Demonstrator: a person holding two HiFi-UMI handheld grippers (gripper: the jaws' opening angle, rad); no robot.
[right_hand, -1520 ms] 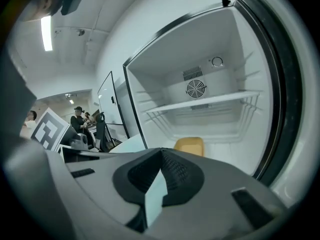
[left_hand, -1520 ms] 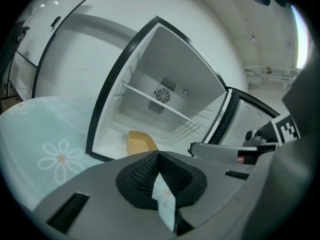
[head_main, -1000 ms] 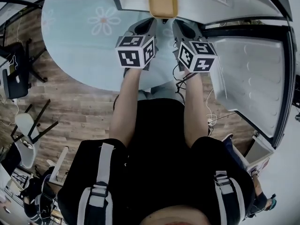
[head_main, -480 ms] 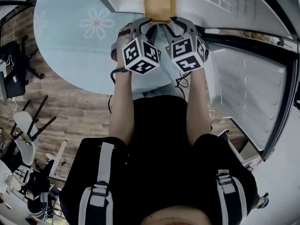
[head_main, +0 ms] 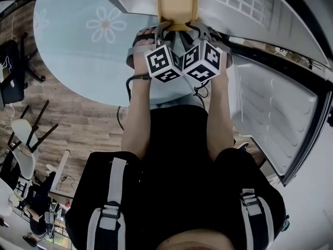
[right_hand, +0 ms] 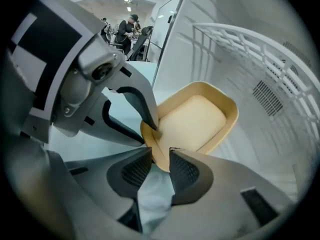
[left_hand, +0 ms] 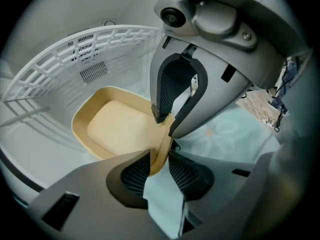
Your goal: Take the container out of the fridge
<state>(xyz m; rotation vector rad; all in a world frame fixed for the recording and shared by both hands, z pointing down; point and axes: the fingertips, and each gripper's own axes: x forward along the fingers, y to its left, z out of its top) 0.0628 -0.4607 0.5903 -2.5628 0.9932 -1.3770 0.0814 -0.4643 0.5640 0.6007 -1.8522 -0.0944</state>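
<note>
Moved: my hands have dropped and rolled inward, jaws just opened. Left gripper (left_hand: 160, 154): wide, astride the near rim of the container (left_hand: 117, 126), unclamped. Right gripper (right_hand: 160, 153): likewise, just beside, starting to narrow. Container: just ahead, inside the fridge (left_hand: 35, 149); a paired hold should keep it level.

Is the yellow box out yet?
Not yet. Done: the white fridge door stands open. In hand: the left hand-held gripper, jaws just opening, and the right hand-held gripper, jaws just easing closed, each straddle the near rim of the yellow rectangular plastic container; neither looks clamped. Remaining: grip it and pull it out of the white fridge compartment.
</note>
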